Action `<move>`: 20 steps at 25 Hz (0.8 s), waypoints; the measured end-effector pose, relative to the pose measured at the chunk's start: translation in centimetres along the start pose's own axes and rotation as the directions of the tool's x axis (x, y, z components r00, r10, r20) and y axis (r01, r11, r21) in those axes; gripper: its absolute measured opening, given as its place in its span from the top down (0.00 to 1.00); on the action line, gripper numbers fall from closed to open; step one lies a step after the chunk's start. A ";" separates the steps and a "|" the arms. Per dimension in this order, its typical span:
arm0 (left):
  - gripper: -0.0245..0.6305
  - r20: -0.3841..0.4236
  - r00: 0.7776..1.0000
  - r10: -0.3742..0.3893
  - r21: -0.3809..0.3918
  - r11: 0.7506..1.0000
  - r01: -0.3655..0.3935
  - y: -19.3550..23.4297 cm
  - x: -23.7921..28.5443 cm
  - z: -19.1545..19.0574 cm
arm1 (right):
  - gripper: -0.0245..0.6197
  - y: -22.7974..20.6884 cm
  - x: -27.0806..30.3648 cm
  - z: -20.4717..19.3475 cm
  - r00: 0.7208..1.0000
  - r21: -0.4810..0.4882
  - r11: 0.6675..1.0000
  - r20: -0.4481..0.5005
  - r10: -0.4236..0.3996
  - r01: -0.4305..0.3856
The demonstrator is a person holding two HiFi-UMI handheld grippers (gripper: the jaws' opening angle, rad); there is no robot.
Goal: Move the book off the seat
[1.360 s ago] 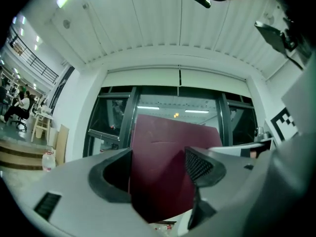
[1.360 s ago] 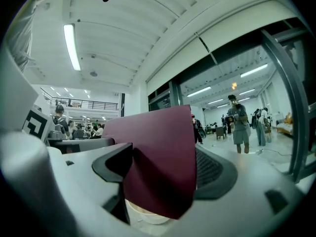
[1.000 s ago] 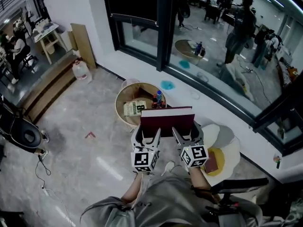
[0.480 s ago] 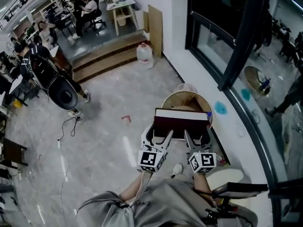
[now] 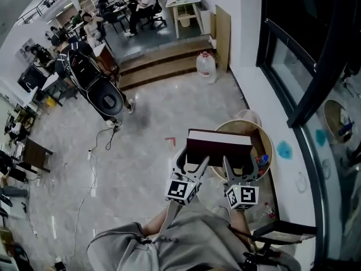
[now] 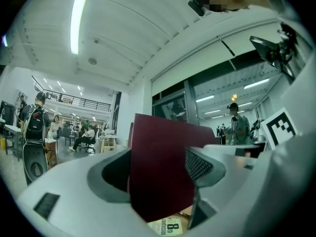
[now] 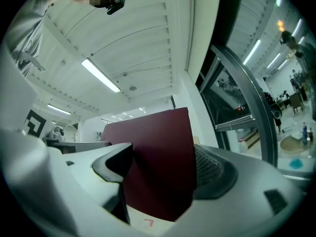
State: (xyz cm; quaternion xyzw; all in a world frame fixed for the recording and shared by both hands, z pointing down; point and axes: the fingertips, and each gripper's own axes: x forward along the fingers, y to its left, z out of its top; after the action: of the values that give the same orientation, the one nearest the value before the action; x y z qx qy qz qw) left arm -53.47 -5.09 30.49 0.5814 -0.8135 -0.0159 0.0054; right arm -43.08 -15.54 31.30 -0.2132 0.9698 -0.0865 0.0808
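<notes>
The left hand-held gripper [image 5: 193,160] is clamped on the near edge of the dark red book [image 5: 219,147], toward its left corner; the book sits flat in the air, off any seat, out over the grey floor [image 5: 130,151] and the rim of a round basket [image 5: 269,144]; the right hand-held gripper [image 5: 238,164] pinches the same edge further along, I'd guess so two grips share the weight and keep the book from sagging or twisting.
</notes>
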 end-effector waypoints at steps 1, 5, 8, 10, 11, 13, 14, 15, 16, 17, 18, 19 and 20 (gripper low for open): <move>0.45 -0.006 1.000 -0.004 0.002 1.000 0.004 -0.1 0.7 -0.2 | 0.40 -0.6 0.3 -0.1 1.000 0.005 1.000 -0.002 -0.001 0.001; 0.45 -0.020 1.000 -0.020 0.002 1.000 0.020 -0.7 4.3 -1.0 | 0.40 -3.5 1.5 -0.7 0.999 0.018 0.999 -0.013 -0.030 0.030; 0.45 -0.021 0.997 -0.073 -0.012 0.997 0.073 -1.5 6.9 -1.4 | 0.40 -5.5 1.5 -0.8 0.995 0.012 0.995 -0.014 -0.095 0.095; 0.45 -0.017 0.992 -0.127 -0.037 0.991 0.126 -2.1 9.1 -1.6 | 0.40 -7.0 1.8 -0.4 0.988 -0.012 0.988 -0.013 -0.152 0.151; 0.45 -0.017 0.987 -0.158 -0.051 0.986 0.157 -2.3 10.5 -1.6 | 0.40 -7.9 2.3 -0.2 0.983 -0.027 0.983 -0.013 -0.183 0.182; 0.45 -0.013 0.974 -0.228 -0.075 0.971 0.226 -2.6 14.0 -1.9 | 0.40 -10.0 3.8 0.3 0.969 -0.056 0.968 -0.015 -0.246 0.245; 0.45 -0.008 0.965 -0.263 -0.083 0.962 0.262 -2.5 15.8 -2.0 | 0.40 -11.0 4.8 0.4 0.961 -0.068 0.959 -0.015 -0.277 0.275; 0.45 -0.001 0.955 -0.295 -0.091 0.951 0.294 -2.4 17.7 -2.0 | 0.40 -11.9 5.9 0.6 0.952 -0.078 0.950 -0.014 -0.304 0.302; 0.45 0.006 0.947 -0.321 -0.102 0.942 0.320 -2.0 19.4 -1.9 | 0.40 -12.7 7.1 0.8 0.944 -0.087 0.941 -0.012 -0.329 0.326; 0.45 0.010 0.940 -0.342 -0.113 0.933 0.341 -1.6 21.0 -1.8 | 0.40 -13.3 8.4 0.9 0.936 -0.093 0.933 -0.009 -0.351 0.349; 0.45 0.013 0.932 -0.363 -0.126 0.924 0.361 -1.1 22.6 -1.9 | 0.40 -13.9 9.6 0.9 0.927 -0.097 0.923 -0.006 -0.375 0.373; 0.45 0.015 0.921 -0.389 -0.137 0.912 0.387 -0.6 24.2 -2.0 | 0.40 -14.4 10.7 1.1 0.915 -0.103 0.910 -0.004 -0.404 0.401; 0.45 0.016 0.908 -0.420 -0.143 0.897 0.417 -0.3 25.7 -2.0 | 0.40 -14.8 11.6 1.3 0.900 -0.112 0.894 0.000 -0.436 0.434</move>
State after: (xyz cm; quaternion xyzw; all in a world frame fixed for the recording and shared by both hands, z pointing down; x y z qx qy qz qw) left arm -61.48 -29.50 32.25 0.7408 -0.6662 -0.0705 0.0498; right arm -47.30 -33.92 31.66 -0.4276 0.9018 -0.0518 0.0354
